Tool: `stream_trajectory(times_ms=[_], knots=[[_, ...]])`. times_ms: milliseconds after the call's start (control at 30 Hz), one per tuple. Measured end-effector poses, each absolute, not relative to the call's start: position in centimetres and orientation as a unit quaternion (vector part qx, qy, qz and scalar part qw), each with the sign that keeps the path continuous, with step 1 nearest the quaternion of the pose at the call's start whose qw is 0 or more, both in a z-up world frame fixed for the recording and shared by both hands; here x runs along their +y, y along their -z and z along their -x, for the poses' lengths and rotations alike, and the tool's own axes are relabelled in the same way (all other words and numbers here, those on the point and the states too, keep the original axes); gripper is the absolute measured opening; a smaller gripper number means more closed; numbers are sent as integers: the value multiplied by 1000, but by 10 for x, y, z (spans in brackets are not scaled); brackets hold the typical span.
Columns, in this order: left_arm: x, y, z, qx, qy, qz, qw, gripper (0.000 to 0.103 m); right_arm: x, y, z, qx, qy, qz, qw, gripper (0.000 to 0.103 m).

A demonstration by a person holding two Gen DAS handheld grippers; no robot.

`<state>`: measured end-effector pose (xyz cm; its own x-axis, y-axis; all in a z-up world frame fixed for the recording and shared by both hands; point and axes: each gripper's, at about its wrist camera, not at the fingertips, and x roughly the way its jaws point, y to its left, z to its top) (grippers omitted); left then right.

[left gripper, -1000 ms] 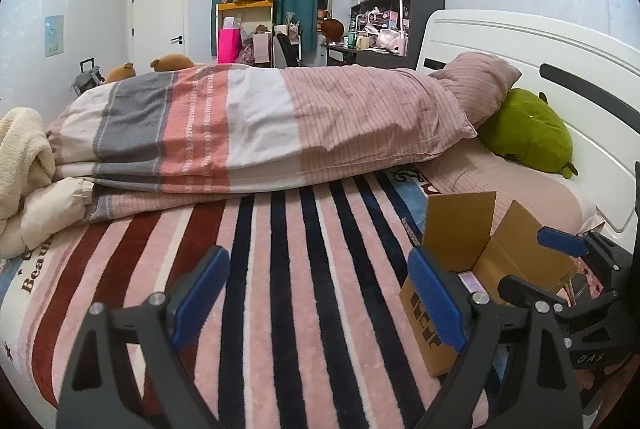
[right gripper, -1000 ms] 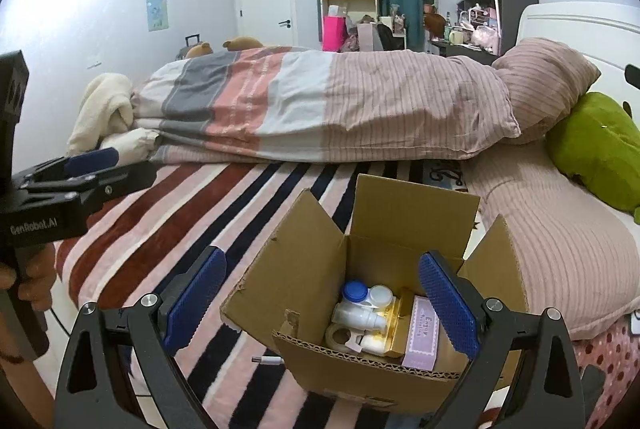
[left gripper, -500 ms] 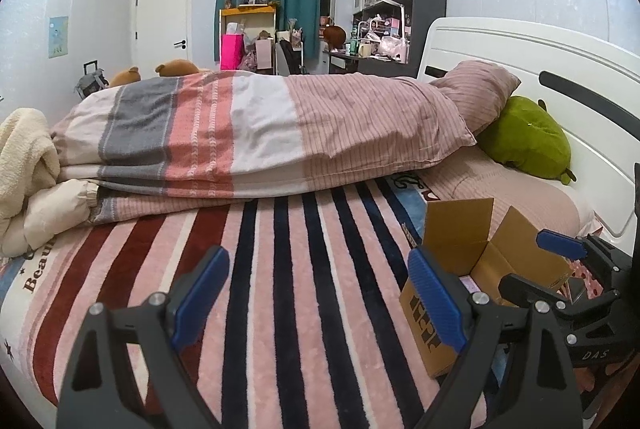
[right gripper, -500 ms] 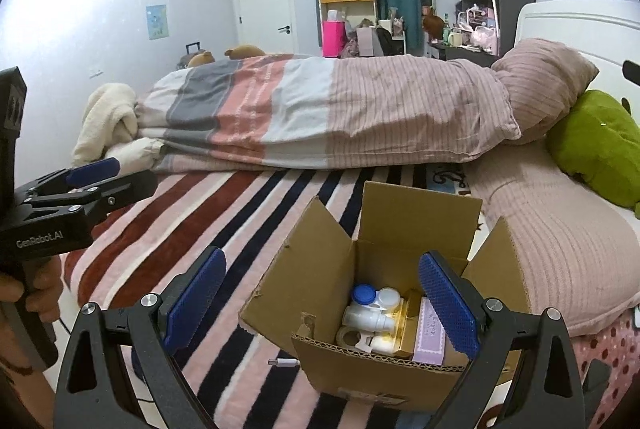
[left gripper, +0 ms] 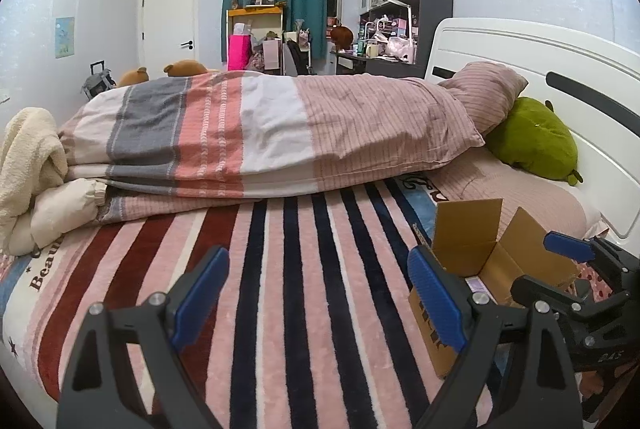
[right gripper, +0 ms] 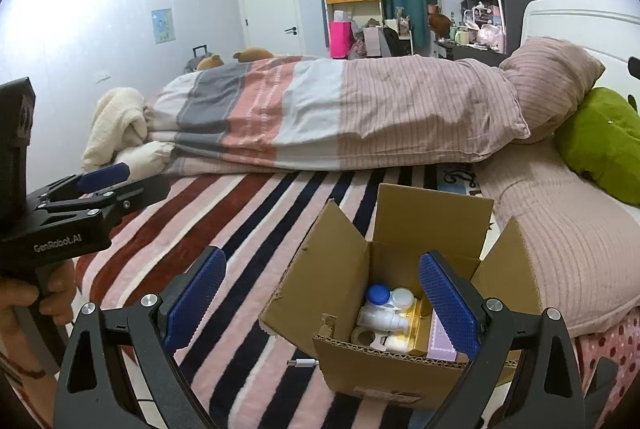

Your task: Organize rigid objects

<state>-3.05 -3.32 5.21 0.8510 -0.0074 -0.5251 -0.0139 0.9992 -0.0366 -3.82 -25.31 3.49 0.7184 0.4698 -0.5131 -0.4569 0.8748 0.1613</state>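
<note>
Bedroom setting: striped fleece blanket spread over the near half of the bed, folded duvet lying across behind it, green plush against the white headboard.

Cardboard box stands upright on the blanket, all four flaps open and splayed. Inside, packed close: a white bottle with a blue cap, a second white bottle lying on its side, a tape roll, a yellow carton and a pale purple carton. Small cable plug lies loose on the blanket, just beside the box's near-left corner.

Right gripper: jaws spread wide, nothing between the pads. Its right finger overlaps the box mouth in the right wrist view; the left finger sits out over bare blanket. Whether the finger touches the cardboard, cannot tell.

Left gripper: jaws likewise wide apart and empty, aimed at bare striped blanket. From its camera the box sits off to the right, behind its right finger.

Key relation: the box contents lie ahead of and below the right jaws, slightly right of their centre line. The right hand is clearly the nearer one. The lying bottle's long axis runs roughly left to right across that view.

Judgement: unloading looks not yet begun; a reach into the box by the right gripper seems the likely next step.
</note>
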Motion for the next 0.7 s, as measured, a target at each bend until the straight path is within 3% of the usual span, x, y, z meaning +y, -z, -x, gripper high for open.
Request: stream_trajectory(times_ms=[700], knots=[[-32,-48,30,277,-3,22,961,89,-252,-37,42,283,-257,-13,924,97]])
